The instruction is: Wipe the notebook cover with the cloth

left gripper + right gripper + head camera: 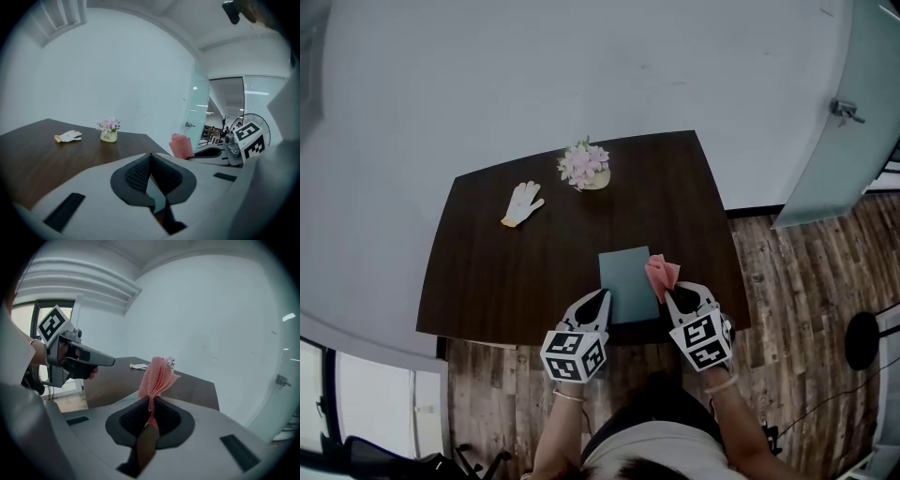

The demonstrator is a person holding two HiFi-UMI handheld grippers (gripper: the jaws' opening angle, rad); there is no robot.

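- Two grippers were low at the near edge of the table, one at each side of the notebook.
- The notebook lay flat and closed near that edge, with its teal cover up. Its right side was just beside the cloth.
- The cloth was pink, thin and open-woven. I judged it light and soft, so it would bunch when pushed. A loose part should be pressed flat on the cover.
- The right gripper was clenched on one end of the cloth, and the rest stood out in folds past the jaws.
- The notebook looked light with a smooth cover, so I judged it could slide on the dark wood. The near left edge seemed the best place to hold it down.
- The left gripper had its jaws pressed together, and I could see nothing between them. Its tip was at that near left edge, but I could not tell whether it touched.
- Both grippers pointed forward and a little inward.
- The glove and the flower pot lay well apart, at the far side.
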